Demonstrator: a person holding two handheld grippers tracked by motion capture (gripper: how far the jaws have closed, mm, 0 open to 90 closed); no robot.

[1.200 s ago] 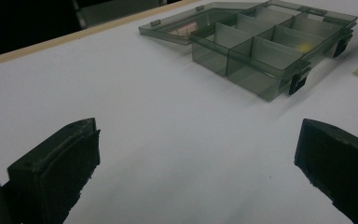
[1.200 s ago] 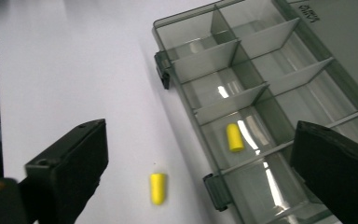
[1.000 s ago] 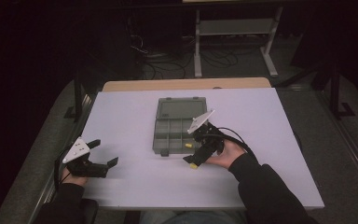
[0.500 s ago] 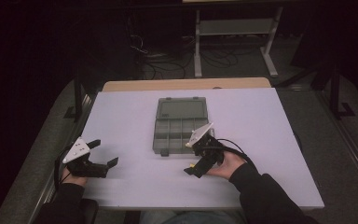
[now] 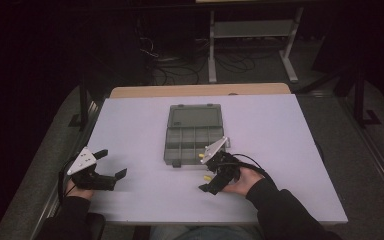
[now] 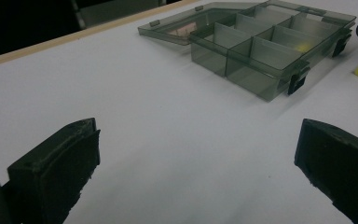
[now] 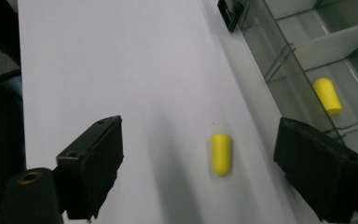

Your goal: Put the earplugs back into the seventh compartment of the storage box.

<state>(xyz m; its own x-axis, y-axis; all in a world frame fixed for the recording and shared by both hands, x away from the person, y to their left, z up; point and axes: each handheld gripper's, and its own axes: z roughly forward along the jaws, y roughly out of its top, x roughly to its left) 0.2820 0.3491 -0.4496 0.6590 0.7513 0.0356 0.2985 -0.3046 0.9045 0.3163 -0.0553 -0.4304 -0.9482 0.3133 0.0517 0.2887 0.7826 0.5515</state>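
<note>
counting two yellow plugs: one (image 7: 221, 154) lies on the desk (image 5: 290, 130) between the released right tool's (image 7: 214, 177) jaws, long axis running along them; another (image 7: 327, 96) sits inside the open compartment box (image 5: 192, 135), partly hidden overhead. left tool (image 5: 111, 164) is spread wide, empty.

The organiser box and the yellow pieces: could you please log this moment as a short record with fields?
surface: white table top
organiser box: clear grey, lid open and lying flat, divided compartments
yellow piece in box: lies in a near compartment
yellow piece on table: loose, just outside the box, between the right tool's jaws
right tool: open, holding nothing
left tool: open, holding nothing, apart from the box
</note>
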